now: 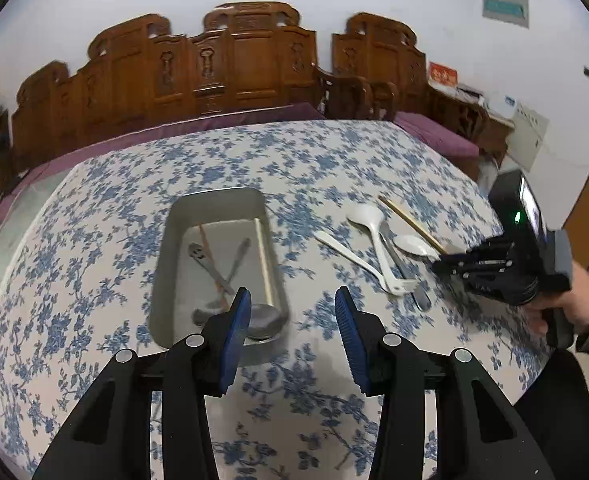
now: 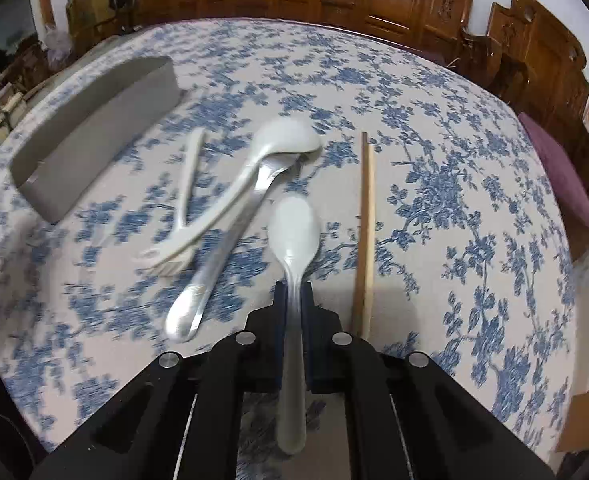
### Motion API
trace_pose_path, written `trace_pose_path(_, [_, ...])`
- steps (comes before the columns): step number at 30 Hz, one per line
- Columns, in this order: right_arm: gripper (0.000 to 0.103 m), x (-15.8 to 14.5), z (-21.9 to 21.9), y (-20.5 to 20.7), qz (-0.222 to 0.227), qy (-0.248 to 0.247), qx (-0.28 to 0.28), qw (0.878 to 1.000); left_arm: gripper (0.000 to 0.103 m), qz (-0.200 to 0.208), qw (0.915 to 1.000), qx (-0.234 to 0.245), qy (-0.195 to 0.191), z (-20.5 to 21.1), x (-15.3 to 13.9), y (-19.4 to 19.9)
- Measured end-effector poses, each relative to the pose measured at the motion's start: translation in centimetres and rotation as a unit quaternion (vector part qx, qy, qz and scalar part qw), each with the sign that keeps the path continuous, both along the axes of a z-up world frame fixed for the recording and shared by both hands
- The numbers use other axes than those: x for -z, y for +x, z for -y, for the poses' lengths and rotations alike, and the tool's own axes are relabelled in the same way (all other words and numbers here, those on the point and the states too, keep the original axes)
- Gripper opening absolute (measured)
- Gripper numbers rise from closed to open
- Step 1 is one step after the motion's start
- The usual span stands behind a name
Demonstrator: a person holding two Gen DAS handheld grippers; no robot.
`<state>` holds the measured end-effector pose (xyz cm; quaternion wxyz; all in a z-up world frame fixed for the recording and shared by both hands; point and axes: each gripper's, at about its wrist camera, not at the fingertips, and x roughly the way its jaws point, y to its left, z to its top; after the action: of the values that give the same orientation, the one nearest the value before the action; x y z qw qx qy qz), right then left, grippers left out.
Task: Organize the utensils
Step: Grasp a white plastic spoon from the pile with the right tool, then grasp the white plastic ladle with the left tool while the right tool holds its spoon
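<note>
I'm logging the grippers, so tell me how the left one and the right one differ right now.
The left gripper is open with nothing between its blue pads, while the right gripper is shut on a metal spoon. The left gripper is by the tray's near end; the right gripper is among the loose utensils on the tablecloth. Both have black bodies with blue pads.

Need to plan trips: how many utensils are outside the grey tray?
5: pale spoon in right hand-held gripper; on the floral tablecloth, white plastic ladle, thin white plastic utensil, long steel utensil, wooden chopstick.
</note>
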<state>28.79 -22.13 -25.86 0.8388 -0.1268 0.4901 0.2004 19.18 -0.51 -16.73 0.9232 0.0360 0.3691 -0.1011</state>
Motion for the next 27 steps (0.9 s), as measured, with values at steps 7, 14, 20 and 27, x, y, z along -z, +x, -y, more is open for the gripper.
trace_pose_path(7, [0.008,-3.6,1.4,-2.5,0.022,0.029,0.016,0.999,0.042,-0.017,0.9995,0.022,-0.013,3.2,-0.1,0.4])
trace_pose_path(14, [0.008,-6.1,2.8,-4.7,0.034,0.073,0.029,0.996,0.042,-0.031,0.9988,0.034,-0.016,5.2,-0.1,1.5])
trace_pose_path(20, [0.009,-6.8,3.9,-4.9,0.04,0.088,0.04,0.995,0.042,-0.045,0.998,0.045,-0.001,7.4,0.7,3.4])
trace_pose_path(27, [0.009,-7.6,5.7,-4.2,0.049,0.097,0.054,0.993,0.042,-0.071,0.9954,0.064,0.003,10.2,2.4,6.6])
